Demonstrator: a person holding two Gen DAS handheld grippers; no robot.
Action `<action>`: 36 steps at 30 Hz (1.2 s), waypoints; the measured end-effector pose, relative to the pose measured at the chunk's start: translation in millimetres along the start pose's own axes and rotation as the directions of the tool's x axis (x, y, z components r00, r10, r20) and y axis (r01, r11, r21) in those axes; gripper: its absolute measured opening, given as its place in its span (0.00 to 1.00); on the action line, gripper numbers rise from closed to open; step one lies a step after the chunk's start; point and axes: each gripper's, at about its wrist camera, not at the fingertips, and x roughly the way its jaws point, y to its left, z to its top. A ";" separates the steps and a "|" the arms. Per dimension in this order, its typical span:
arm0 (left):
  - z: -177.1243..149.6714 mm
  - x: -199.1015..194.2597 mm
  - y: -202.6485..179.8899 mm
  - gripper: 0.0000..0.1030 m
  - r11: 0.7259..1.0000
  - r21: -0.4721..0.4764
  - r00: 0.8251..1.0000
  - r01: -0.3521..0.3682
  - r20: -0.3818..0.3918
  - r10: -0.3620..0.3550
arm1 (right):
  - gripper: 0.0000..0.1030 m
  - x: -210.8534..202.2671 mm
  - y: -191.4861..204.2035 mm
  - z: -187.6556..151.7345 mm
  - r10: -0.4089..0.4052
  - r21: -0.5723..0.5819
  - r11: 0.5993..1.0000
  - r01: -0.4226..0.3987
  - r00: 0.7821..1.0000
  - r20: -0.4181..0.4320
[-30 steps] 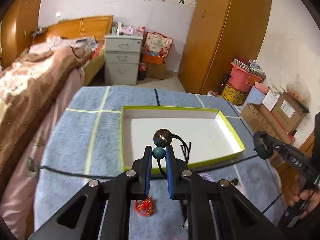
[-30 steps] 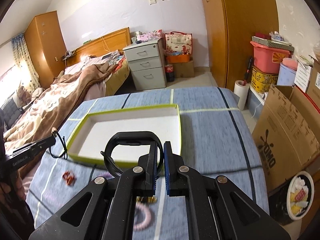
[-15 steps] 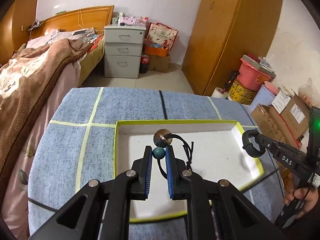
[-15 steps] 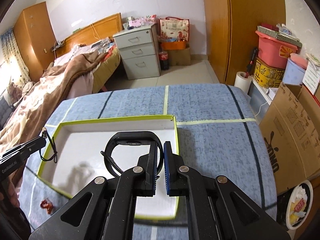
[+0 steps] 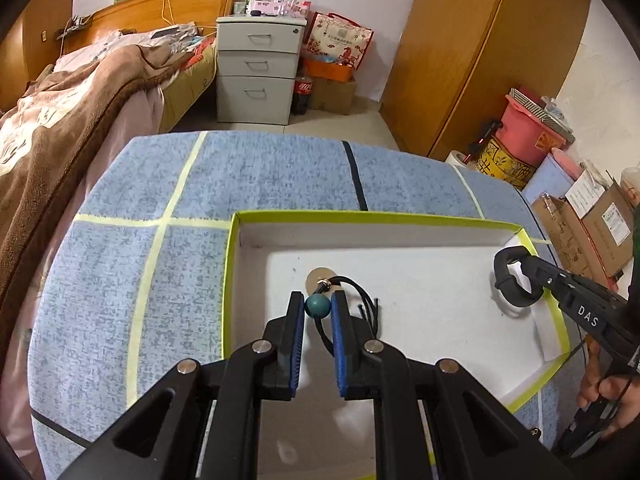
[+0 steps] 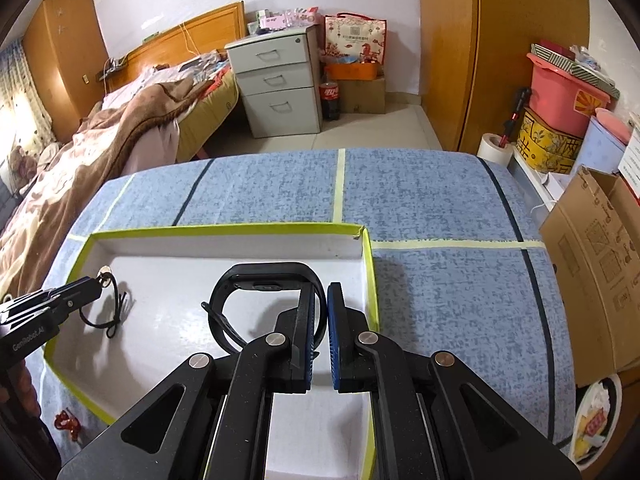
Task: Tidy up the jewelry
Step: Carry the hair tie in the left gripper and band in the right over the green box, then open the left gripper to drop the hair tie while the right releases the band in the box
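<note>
A white box with a lime-green rim (image 5: 400, 216) (image 6: 224, 230) lies on the blue table. My left gripper (image 5: 317, 306) is shut on the teal bead of a black cord necklace (image 5: 318, 306), whose round metal pendant (image 5: 320, 279) and cord hang low over the box's white floor. In the right wrist view the same gripper (image 6: 94, 284) enters from the left with the cord necklace (image 6: 114, 312) dangling. My right gripper (image 6: 322, 308) is shut on the strap of a black fitness band (image 6: 264, 280), held over the box's right half. The left wrist view shows that fitness band (image 5: 510, 282) near the box's right wall.
A small red ornament (image 6: 66, 420) lies on the blue table cloth (image 6: 440, 208) outside the box's near left corner. Cardboard boxes (image 6: 600, 264) and a plate (image 6: 596, 412) stand right of the table. A bed (image 5: 80, 92), drawer cabinet (image 5: 260, 68) and wardrobe lie beyond.
Both grippers have moved forward and down, from the near rim to over the box's inside, each keeping its piece. The pendant and band now hang close above the white floor.
</note>
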 end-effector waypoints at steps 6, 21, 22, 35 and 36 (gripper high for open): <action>-1.9 5.2 -0.7 0.14 1.000 0.003 1.000 -0.017 -0.005 0.017 | 0.06 6.6 3.3 2.3 -0.011 -0.011 1.000 0.011 1.000 -0.013; 2.0 4.0 0.4 0.34 1.000 -0.004 1.000 0.000 -0.008 0.000 | 0.08 13.1 7.9 1.7 -0.027 -0.027 0.999 0.027 0.999 -0.027; 1.4 2.8 0.7 0.37 1.000 -0.005 1.000 0.000 -0.005 0.000 | 0.11 12.8 8.0 1.7 -0.026 -0.026 0.999 0.025 0.999 -0.026; -13.1 -43.2 -4.8 0.51 1.000 0.013 0.998 0.023 0.062 -0.024 | 0.43 -25.5 14.9 -9.6 0.037 -0.013 0.999 -0.037 0.999 0.038; -15.6 -48.5 -5.0 0.53 1.000 0.009 0.997 0.025 0.067 -0.026 | 0.43 -30.0 15.7 -11.4 0.039 -0.012 0.999 -0.039 0.998 0.046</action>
